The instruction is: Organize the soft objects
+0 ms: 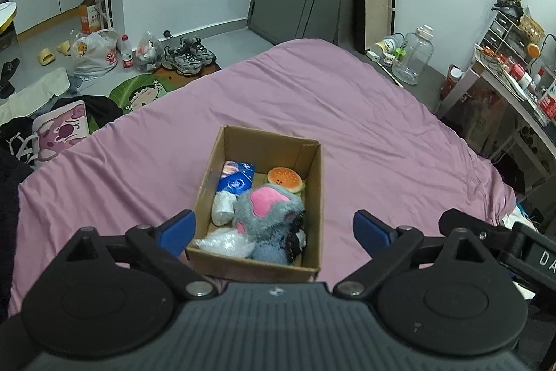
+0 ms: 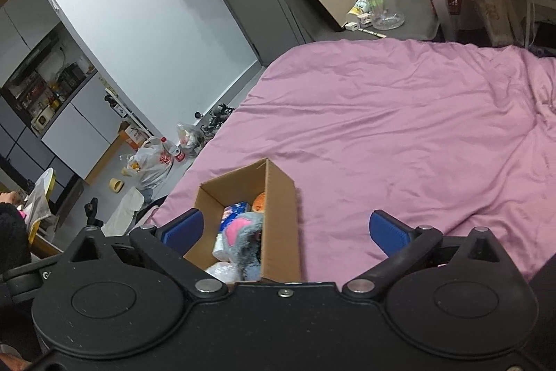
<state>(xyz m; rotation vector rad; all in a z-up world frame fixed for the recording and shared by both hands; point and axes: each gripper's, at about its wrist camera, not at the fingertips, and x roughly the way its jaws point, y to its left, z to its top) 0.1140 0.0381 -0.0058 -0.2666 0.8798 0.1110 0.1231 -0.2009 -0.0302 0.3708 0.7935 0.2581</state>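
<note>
An open cardboard box (image 1: 309,190) sits on the pink bedspread (image 1: 382,134). Inside lie a grey plush toy with a pink patch (image 1: 267,209), a burger plush (image 1: 285,179), a blue tissue pack (image 1: 236,179), a white roll (image 1: 222,206) and a clear plastic wrap (image 1: 226,242). My left gripper (image 1: 274,232) is open and empty, hovering above the box's near end. In the right wrist view the box (image 2: 278,214) is at lower left with the grey plush (image 2: 243,239) showing. My right gripper (image 2: 286,233) is open and empty, over the box's right wall.
The bed's left edge drops to a floor with shoes (image 1: 187,56), bags (image 1: 93,53), a bottle (image 1: 127,53) and clothes (image 1: 59,124). A big clear jug (image 1: 413,56) and a cluttered desk (image 1: 514,82) stand at the far right. The right gripper's body (image 1: 504,246) shows beside my left.
</note>
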